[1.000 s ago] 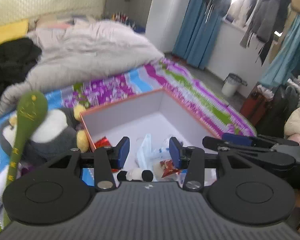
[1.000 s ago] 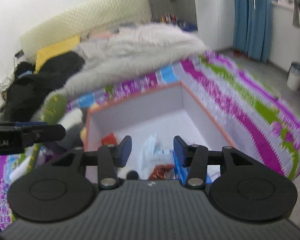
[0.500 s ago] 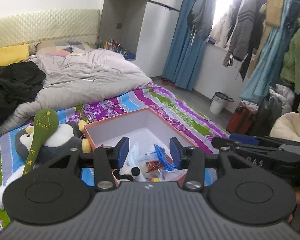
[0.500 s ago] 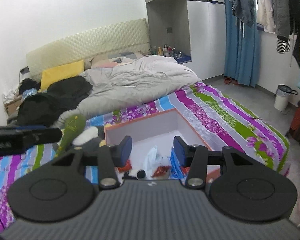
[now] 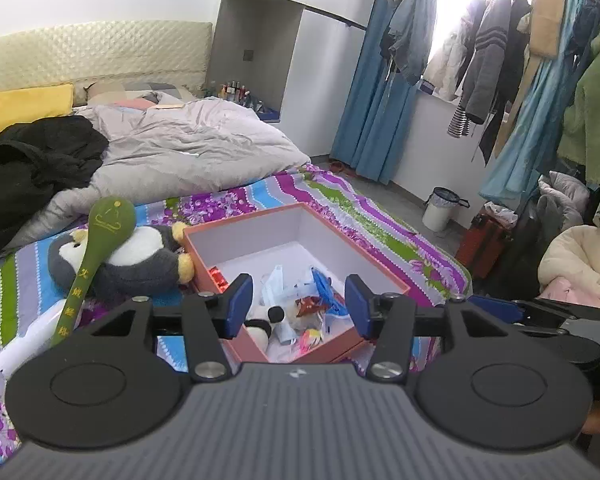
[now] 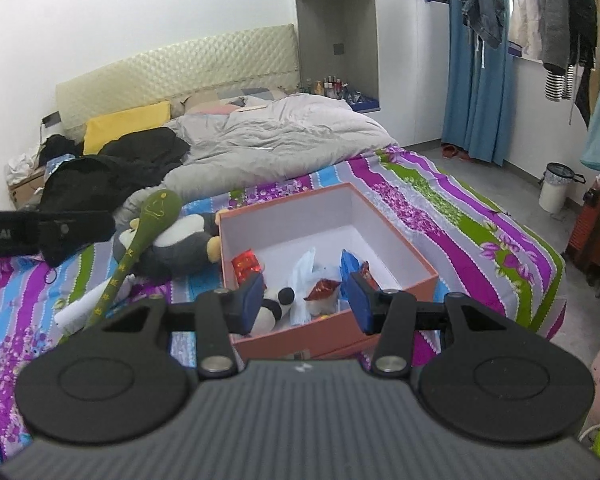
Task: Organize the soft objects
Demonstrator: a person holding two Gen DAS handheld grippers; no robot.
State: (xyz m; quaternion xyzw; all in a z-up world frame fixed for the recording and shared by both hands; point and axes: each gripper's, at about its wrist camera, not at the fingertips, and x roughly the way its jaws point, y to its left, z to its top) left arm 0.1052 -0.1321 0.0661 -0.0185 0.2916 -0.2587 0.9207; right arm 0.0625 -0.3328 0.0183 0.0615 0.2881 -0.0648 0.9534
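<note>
Both grippers hang above the near edge of the bed, clear of everything. The left gripper [image 5: 299, 300] holds nothing and its jaws are opening; the right gripper [image 6: 307, 302] stands with jaws spread and nothing between them.

The orange box [image 5: 384, 280] sits on the striped bedspread [image 5: 380, 224] and holds packets and a small panda toy [image 6: 278, 302]. The penguin plush [image 5: 140, 252] lies just beside the box at its 9 o'clock, outside it. The green plush spoon [image 5: 100, 236] rests across the penguin.

Judgement: the penguin and spoon remain to be stowed. Recommended: lift the spoon off first with the left gripper, pinching mid-handle, then grip the penguin's body deeply, since plush compresses and slips.

The right view shows the box's red packet [image 6: 247, 264] plainly; the left view half hides it behind a finger. Only the left view shows the cream bundle [image 5: 580, 260] at 3 o'clock.
</note>
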